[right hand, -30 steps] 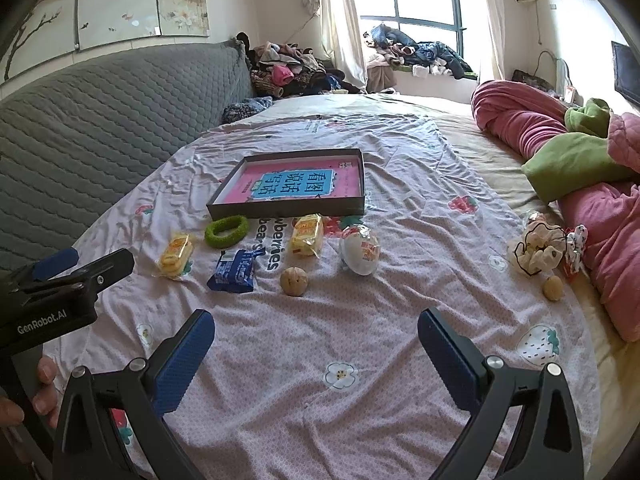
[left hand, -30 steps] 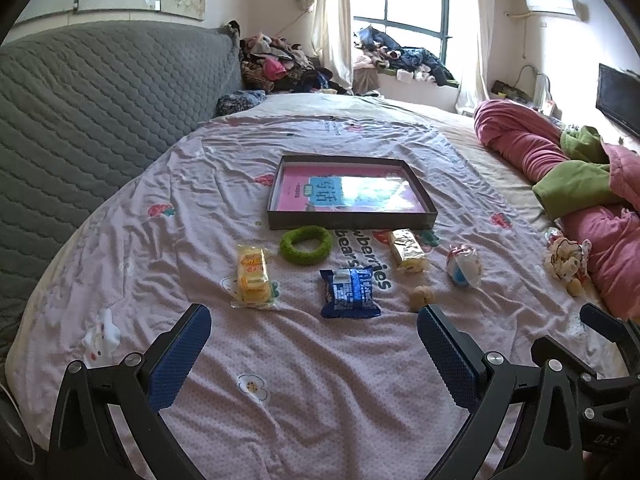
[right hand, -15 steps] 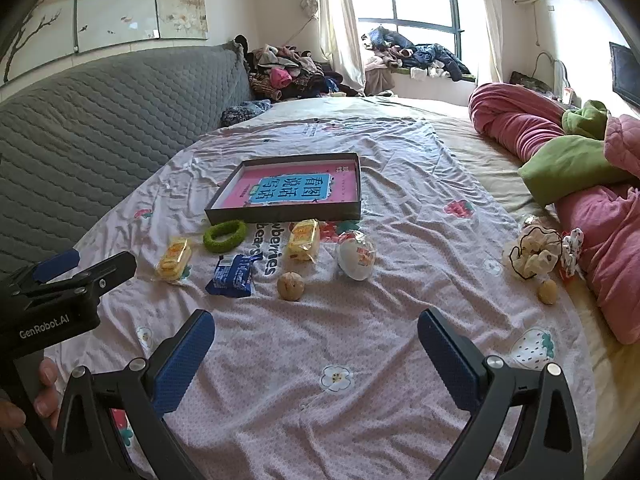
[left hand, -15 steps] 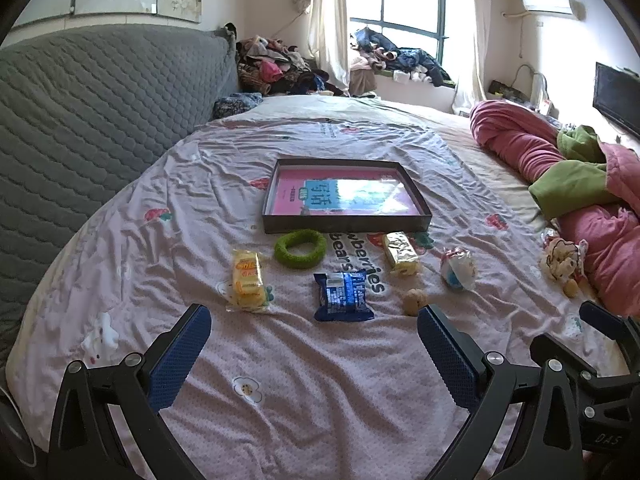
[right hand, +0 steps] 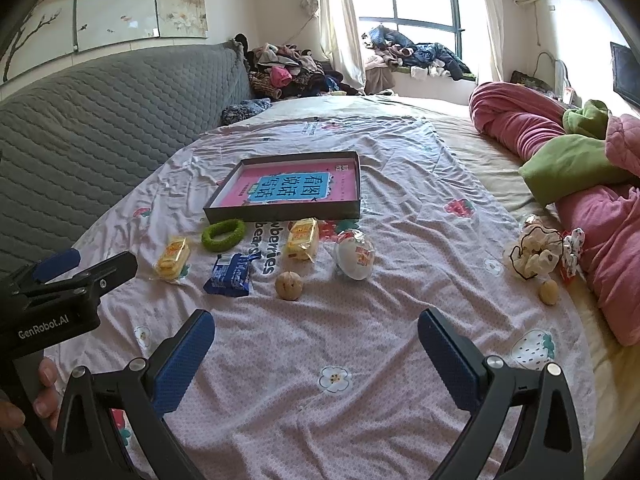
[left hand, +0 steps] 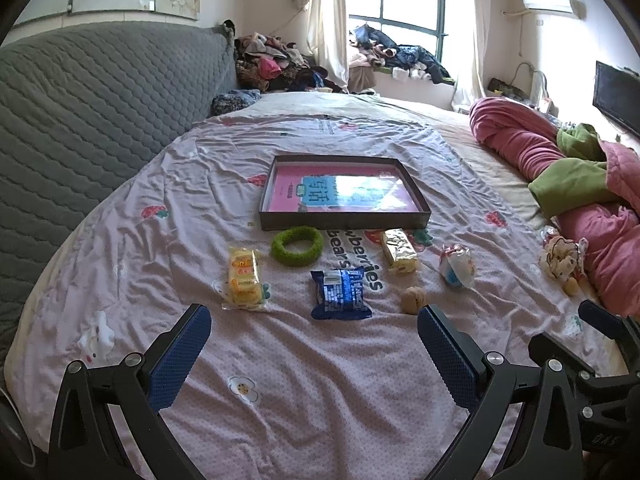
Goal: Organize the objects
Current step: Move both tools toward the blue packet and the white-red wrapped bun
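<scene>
Both hand-held grippers, left (left hand: 314, 344) and right (right hand: 316, 346), gape wide and empty. The blue crinkly snack packet (left hand: 340, 294) lies on the bed at twelve o'clock (nearest the left one), pointing away lengthwise.

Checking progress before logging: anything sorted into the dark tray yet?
No. The tray holds only its pink printed sheet; the green ring, snack packets and walnut all lie outside on the bedsheet.
</scene>
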